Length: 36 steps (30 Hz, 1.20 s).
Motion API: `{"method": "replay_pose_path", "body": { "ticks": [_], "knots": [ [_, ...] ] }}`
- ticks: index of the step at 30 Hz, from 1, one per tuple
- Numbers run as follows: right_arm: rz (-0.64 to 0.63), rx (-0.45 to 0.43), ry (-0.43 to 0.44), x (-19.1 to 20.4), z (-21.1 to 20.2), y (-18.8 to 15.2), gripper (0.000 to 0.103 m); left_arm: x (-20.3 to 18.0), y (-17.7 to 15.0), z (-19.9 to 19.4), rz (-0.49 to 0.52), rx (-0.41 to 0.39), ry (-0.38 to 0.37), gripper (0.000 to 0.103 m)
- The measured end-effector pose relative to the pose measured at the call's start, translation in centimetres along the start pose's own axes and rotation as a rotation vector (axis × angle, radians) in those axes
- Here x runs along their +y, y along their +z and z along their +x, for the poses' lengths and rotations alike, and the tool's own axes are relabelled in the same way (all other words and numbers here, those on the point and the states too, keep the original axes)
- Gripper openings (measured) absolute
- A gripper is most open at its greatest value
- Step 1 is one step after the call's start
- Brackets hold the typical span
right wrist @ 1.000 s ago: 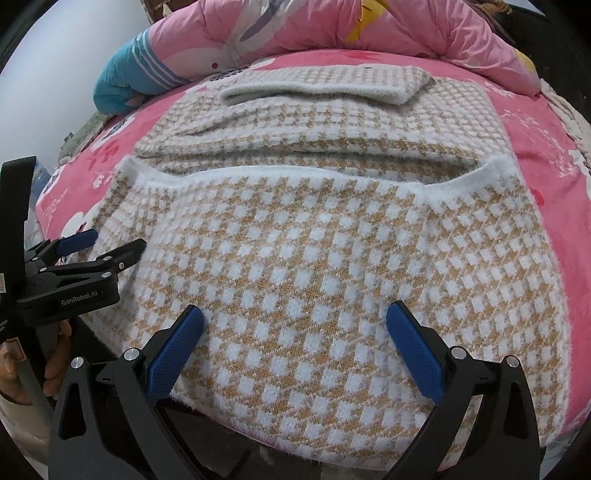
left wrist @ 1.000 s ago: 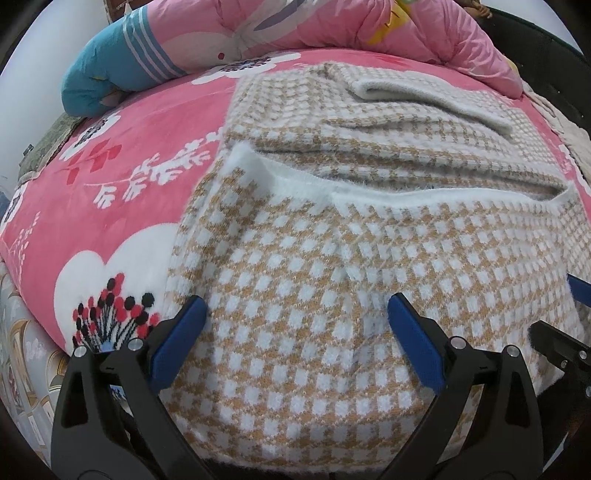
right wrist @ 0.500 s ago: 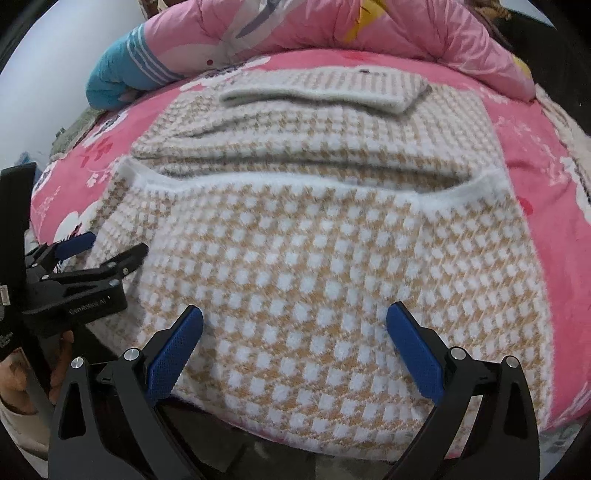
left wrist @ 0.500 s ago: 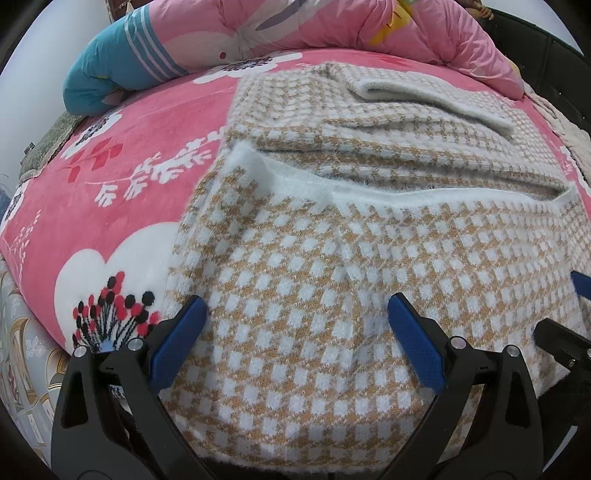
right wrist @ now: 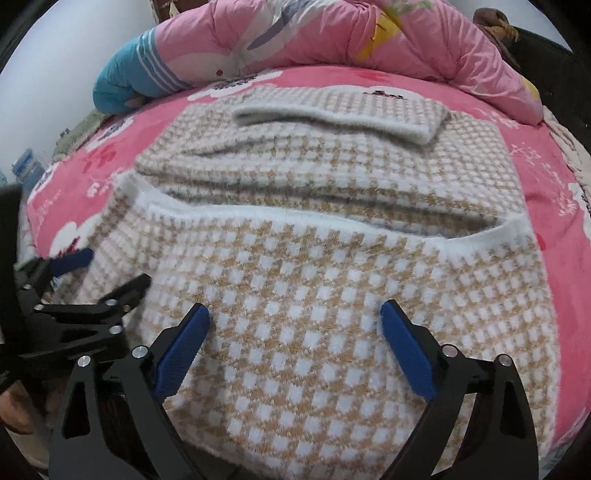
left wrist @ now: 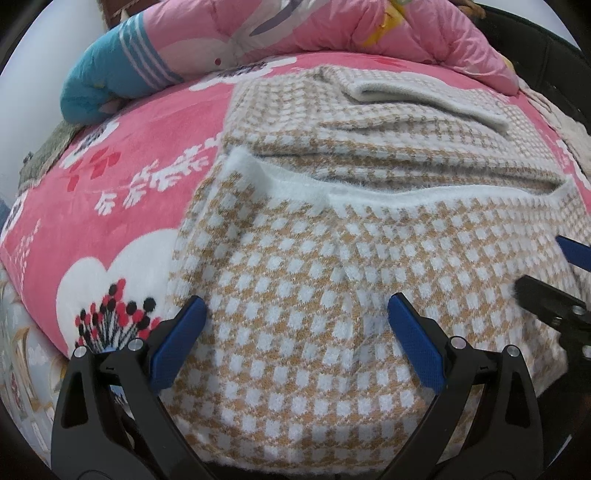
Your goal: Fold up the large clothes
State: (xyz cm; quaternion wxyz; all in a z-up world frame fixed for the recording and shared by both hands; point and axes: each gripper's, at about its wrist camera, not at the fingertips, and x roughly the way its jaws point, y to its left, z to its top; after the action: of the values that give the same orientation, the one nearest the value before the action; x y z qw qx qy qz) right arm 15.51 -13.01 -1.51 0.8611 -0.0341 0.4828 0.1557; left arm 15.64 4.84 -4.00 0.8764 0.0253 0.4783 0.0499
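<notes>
A tan-and-white checked sweater (left wrist: 332,277) (right wrist: 314,258) lies folded on the bed, its white-trimmed hem edge running across the middle. A folded sleeve (left wrist: 424,96) (right wrist: 332,114) rests on its far part. My left gripper (left wrist: 295,306) hovers open over the sweater's near left part, pads clear of the fabric. My right gripper (right wrist: 294,311) stands over the near right part. Its jaws are wide and closing slightly; only flat fabric lies under the gap and nothing is pinched. Each gripper shows in the other's view: the left gripper (right wrist: 107,271) and the right gripper (left wrist: 550,271).
The bed carries a pink floral blanket (left wrist: 129,206) (right wrist: 554,258). A bunched pink quilt (left wrist: 332,33) and a blue striped cushion (left wrist: 110,85) lie along the far side. The bed's near edge drops off just under the grippers. A hand (right wrist: 14,410) holds the left gripper.
The right gripper has shifted a little over the sweater toward the left gripper, and its fingers stand slightly closer together. The left gripper and the sweater have not moved.
</notes>
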Motion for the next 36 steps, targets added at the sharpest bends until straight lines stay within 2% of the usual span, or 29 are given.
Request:
{"method": "replay_pose_path", "body": {
  "ticks": [2,6,11,13,14,20,23,32,36],
  "knots": [
    [0.0,-0.006,0.003,0.0,-0.1,-0.1,0.091,0.0,-0.1,-0.6,0.02,-0.037,-0.002,0.095],
    [0.005,-0.004,0.015,-0.2,-0.2,-0.2,0.091,1.7,-0.8,-2.7,0.011,-0.17,-0.012,0.095],
    [0.01,-0.007,0.018,-0.3,-0.2,-0.2,0.091,5.4,-1.3,-2.7,-0.024,-0.253,-0.025,0.095],
    [0.012,-0.009,0.024,-0.4,-0.2,-0.3,0.091,6.5,-1.4,-2.2,-0.037,-0.258,-0.044,0.092],
    [0.012,-0.009,0.026,-0.5,-0.2,-0.3,0.091,7.1,-1.3,-2.0,-0.042,-0.264,-0.064,0.08],
    [0.004,-0.008,0.03,-0.5,-0.1,-0.3,0.091,9.0,-0.6,-0.1,-0.101,-0.212,-0.215,0.045],
    [0.001,-0.008,0.031,-0.5,-0.1,-0.4,0.091,9.5,0.1,0.8,-0.123,-0.198,-0.283,0.043],
    [0.001,-0.009,0.03,-0.5,-0.1,-0.4,0.091,9.5,1.4,0.9,-0.11,-0.186,-0.37,0.043],
    [0.003,-0.008,0.029,-0.5,-0.1,-0.4,0.091,9.9,1.5,-0.4,-0.125,-0.231,-0.396,0.043]
  ]
}}
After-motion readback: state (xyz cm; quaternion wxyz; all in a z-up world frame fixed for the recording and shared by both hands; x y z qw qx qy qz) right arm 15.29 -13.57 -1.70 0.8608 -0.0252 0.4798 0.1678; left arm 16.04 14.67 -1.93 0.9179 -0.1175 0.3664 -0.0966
